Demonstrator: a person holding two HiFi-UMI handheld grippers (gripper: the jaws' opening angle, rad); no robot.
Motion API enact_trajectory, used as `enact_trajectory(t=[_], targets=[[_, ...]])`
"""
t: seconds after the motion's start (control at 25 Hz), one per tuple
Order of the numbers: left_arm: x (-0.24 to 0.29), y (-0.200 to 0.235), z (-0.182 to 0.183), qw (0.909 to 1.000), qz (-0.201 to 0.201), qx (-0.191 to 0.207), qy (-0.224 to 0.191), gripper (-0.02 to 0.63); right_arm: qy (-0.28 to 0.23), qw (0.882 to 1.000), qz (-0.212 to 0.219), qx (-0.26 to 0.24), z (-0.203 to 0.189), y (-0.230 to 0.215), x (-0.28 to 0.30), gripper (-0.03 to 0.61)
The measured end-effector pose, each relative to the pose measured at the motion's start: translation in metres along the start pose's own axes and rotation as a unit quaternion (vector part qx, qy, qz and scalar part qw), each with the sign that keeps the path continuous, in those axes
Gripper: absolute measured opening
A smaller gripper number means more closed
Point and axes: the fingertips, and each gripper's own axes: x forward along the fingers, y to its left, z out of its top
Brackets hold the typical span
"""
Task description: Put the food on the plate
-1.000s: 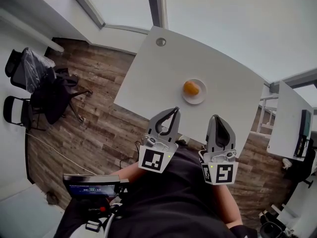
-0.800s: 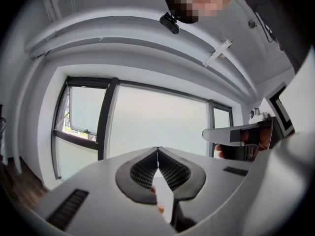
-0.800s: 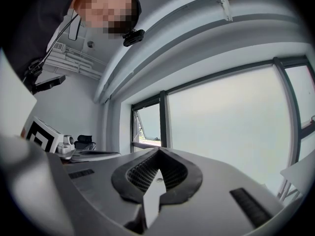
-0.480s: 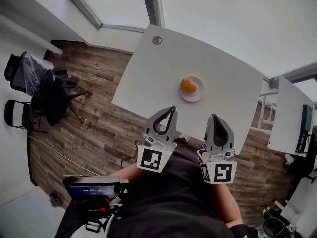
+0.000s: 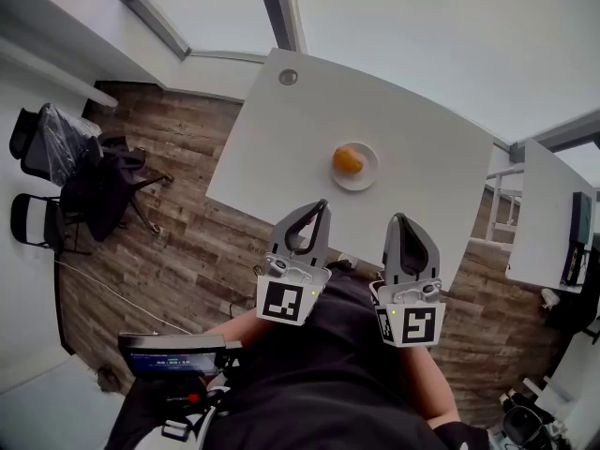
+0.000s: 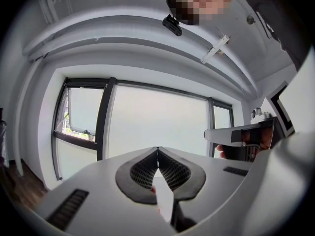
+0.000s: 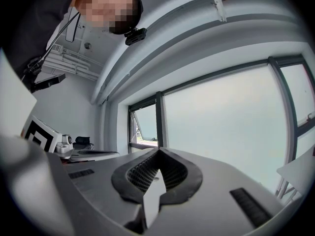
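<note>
An orange piece of food (image 5: 348,161) lies on a small white plate (image 5: 367,176) in the middle of the white table (image 5: 281,148), seen in the head view. Both grippers are held close to the person's body, short of the table's near edge. My left gripper (image 5: 322,204) is shut and empty, tips touching (image 6: 157,149). Beside it, my right gripper (image 5: 400,217) is also shut with nothing between its jaws (image 7: 158,150). Both gripper views point up at the windows and ceiling, so neither shows the plate or food.
A round cable grommet (image 5: 288,78) sits at the table's far corner. Black chairs (image 5: 56,157) stand on the wooden floor to the left. A second white desk with a monitor (image 5: 553,223) is at the right. A device with a screen (image 5: 173,356) hangs by the person's waist.
The view has shifted slightly, so table and plate sit a little left and higher in frame. Both grippers stay shut in the same place near the body.
</note>
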Motion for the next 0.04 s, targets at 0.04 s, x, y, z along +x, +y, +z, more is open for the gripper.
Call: enact_trajectory(t=[0.04], targets=[[0.0009, -0.001, 0.0001, 1.0, 0.002, -0.001, 0.001, 0.006, -0.001, 1.0, 0.001, 0.001, 0.0004, -0.0018, -0.0002, -0.003]])
